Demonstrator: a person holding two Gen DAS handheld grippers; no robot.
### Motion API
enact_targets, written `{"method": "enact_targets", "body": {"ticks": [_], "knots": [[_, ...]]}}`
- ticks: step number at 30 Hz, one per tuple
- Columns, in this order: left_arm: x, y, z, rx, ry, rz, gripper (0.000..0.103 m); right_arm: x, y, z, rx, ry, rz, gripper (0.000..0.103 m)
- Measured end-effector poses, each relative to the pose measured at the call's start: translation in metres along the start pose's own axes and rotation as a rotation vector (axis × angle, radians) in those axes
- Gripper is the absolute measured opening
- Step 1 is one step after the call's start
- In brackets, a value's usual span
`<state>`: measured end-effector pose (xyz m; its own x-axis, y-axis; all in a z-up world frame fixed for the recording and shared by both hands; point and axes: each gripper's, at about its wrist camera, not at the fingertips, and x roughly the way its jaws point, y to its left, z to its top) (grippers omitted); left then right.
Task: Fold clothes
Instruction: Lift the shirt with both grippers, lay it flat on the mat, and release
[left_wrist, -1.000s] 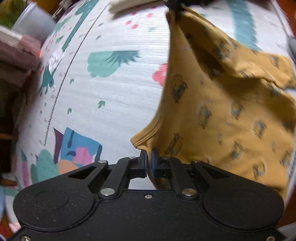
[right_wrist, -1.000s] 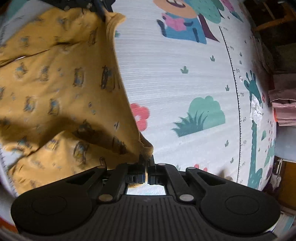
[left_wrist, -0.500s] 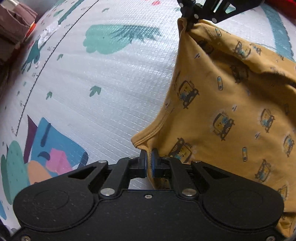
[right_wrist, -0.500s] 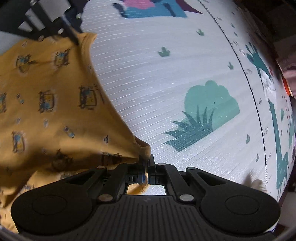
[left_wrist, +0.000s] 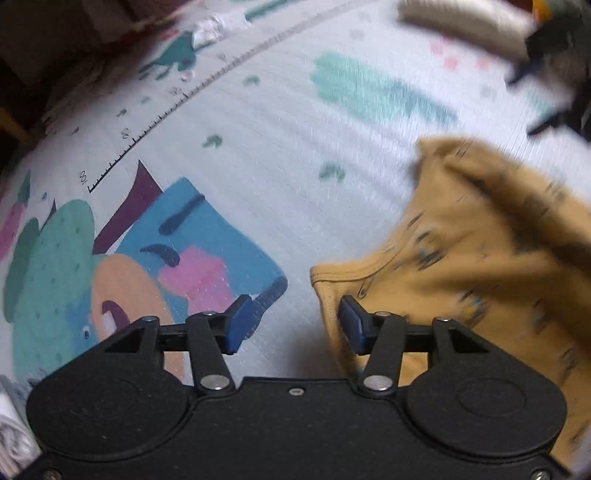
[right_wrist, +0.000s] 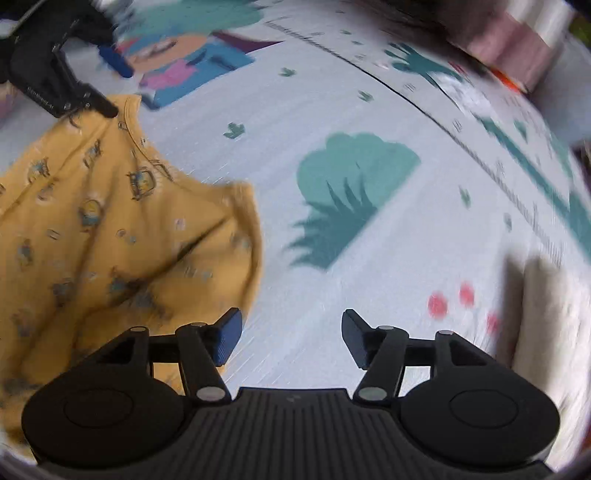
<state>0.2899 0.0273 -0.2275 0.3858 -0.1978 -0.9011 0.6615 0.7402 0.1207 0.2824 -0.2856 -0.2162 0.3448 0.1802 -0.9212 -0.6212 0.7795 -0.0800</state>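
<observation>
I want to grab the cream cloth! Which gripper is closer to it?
Right. The cream cloth lies just beside the right gripper, on the mat. From the left gripper, the cloth lies far across the mat, beyond the yellow shirt.

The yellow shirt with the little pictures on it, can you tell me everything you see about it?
The yellow shirt is soft, thin cloth in mustard yellow, printed with small blue-and-yellow cartoon vehicles, too blurred to name. It has a stitched hem along its edge. It lies rumpled and creased on the white play mat, not yet folded flat. The left tool and the right tool have just been opening, and nothing is between their jaws now. One left finger sits over the shirt's edge.
</observation>
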Motion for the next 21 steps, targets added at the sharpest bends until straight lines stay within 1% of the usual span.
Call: {"method": "enact_targets", "body": {"ticks": [1,2,3,4,6,8,10,13,15,17,19,21], "knots": [[-0.005,0.004,-0.003,-0.03,-0.022,-0.036,0.054,-0.004,-0.004,-0.011,0.072,-0.01,0.032,0.065],[-0.006,0.005,-0.006,-0.053,-0.026,-0.056,0.055,-0.008,-0.009,-0.021,0.143,-0.02,0.065,0.065],[-0.003,0.006,-0.009,-0.066,-0.017,-0.055,0.055,-0.01,-0.011,-0.034,0.211,-0.025,0.104,0.065],[0.0,0.003,-0.011,-0.062,0.003,-0.047,0.055,-0.009,-0.009,-0.046,0.254,-0.02,0.121,0.065],[0.0,-0.002,-0.018,-0.041,0.034,-0.058,0.055,-0.009,-0.005,-0.072,0.339,-0.01,0.155,0.065],[-0.009,-0.002,-0.025,-0.037,0.04,-0.094,0.055,-0.016,0.005,-0.098,0.394,-0.024,0.177,0.065],[-0.021,-0.001,-0.035,-0.07,0.047,-0.136,0.055,-0.024,0.014,-0.124,0.456,-0.048,0.198,0.065],[-0.042,-0.002,-0.068,-0.202,0.053,-0.236,0.055,-0.034,0.032,-0.166,0.547,-0.072,0.194,0.065],[-0.05,-0.004,-0.102,-0.321,0.064,-0.3,0.055,-0.035,0.042,-0.186,0.586,-0.078,0.191,0.064],[-0.056,-0.011,-0.142,-0.457,0.093,-0.333,0.055,-0.036,0.053,-0.203,0.615,-0.081,0.188,0.063],[-0.06,-0.019,-0.177,-0.572,0.13,-0.361,0.055,-0.038,0.064,-0.217,0.629,-0.086,0.18,0.06],[-0.066,-0.029,-0.207,-0.678,0.149,-0.401,0.054,-0.039,0.072,-0.222,0.628,-0.104,0.164,0.059]]}}
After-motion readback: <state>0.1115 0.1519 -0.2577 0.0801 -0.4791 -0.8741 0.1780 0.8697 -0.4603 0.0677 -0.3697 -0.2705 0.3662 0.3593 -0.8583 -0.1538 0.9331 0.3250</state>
